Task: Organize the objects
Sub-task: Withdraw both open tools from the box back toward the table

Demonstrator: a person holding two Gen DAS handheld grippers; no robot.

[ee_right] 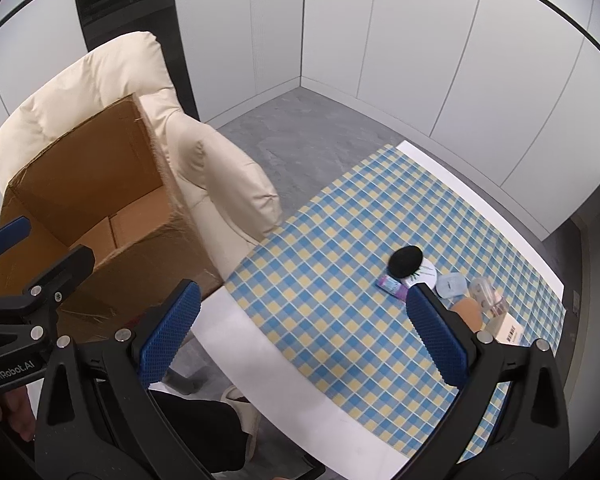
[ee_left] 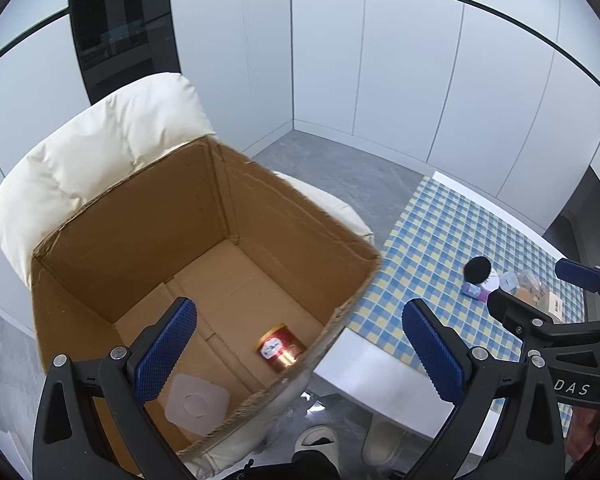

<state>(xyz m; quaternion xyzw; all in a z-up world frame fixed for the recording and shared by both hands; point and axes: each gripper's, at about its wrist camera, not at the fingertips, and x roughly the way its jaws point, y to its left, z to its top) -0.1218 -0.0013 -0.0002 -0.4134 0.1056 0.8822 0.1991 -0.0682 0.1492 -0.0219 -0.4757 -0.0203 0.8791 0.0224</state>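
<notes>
An open cardboard box (ee_left: pixel 292 216) (ee_right: pixel 80 168) stands on a cream armchair. On its floor lie a red and gold can (ee_left: pixel 280 347) on its side and a flat translucent white lid (ee_left: pixel 196 403). My left gripper (ee_left: pixel 300 356) hangs open above the box's near right corner, nothing between its fingers. My right gripper (ee_right: pixel 304 334) is open and empty over the near edge of the checked tablecloth (ee_right: pixel 340 240). Farther right on the cloth sit a black round puff (ee_right: pixel 406 261), a white round case (ee_right: pixel 424 276), a purple packet (ee_right: pixel 392 286) and several small items.
The cream armchair (ee_right: pixel 204 168) sits left of the white table (ee_right: pixel 268 360). Slippered feet (ee_left: pixel 384 438) show on the grey floor below. A small cardboard carton (ee_right: pixel 508 328) lies at the cloth's right end. White wall panels surround the room.
</notes>
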